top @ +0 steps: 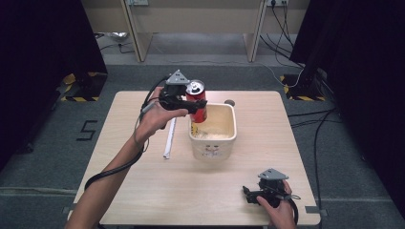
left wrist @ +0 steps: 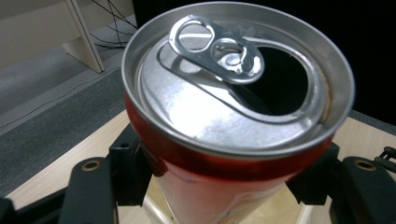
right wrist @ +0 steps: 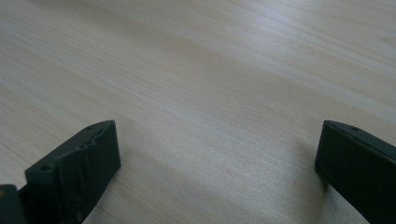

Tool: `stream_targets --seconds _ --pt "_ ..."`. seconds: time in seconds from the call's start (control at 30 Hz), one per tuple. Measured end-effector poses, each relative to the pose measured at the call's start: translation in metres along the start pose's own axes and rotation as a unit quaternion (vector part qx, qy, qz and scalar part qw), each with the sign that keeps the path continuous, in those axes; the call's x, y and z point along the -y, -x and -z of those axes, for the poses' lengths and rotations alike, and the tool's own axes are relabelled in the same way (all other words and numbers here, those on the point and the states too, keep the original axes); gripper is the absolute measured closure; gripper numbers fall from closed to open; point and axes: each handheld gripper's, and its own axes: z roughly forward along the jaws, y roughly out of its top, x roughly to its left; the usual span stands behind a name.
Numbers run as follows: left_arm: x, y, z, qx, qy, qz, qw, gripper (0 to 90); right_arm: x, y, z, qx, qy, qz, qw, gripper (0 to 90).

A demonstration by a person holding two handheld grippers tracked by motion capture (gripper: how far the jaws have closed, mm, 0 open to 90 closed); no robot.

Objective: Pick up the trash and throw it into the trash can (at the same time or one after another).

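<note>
An opened red drink can (top: 197, 101) with a silver top hangs upright over the near-left rim of a cream square tub (top: 229, 138) in the middle of the table. My left gripper (top: 193, 104) is shut on the can's sides. In the left gripper view the can (left wrist: 233, 121) sits close up between the two black jaws, its pull tab and dark mouth facing me. Near the table's front right corner my right gripper (top: 249, 193) rests low with its jaws wide apart. The right gripper view has nothing but bare wood between the fingers (right wrist: 77, 163).
A long white strip (top: 169, 138) lies on the wooden table (top: 143, 181) just left of the tub. A small round hole (top: 229, 102) sits in the tabletop behind the tub. Cables, desk legs and dark curtains surround the table on the floor.
</note>
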Motion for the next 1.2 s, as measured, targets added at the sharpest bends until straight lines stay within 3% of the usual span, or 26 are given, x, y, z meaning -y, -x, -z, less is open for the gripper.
stream_targets --seconds 0.3,0.67,1.2 --pt "0.002 0.008 -0.018 0.008 -0.007 -0.002 0.9999 34.2 0.0 0.0 0.0 0.0 0.0 0.001 1.0 0.3" --pt "0.011 0.008 -0.041 0.011 -0.018 0.011 0.9997 34.2 0.0 0.0 0.0 0.0 0.0 0.001 1.0 0.3" --pt "0.029 0.015 -0.062 0.019 -0.03 0.015 0.9993 34.2 0.0 0.0 0.0 -0.002 -0.001 0.002 1.0 0.3"
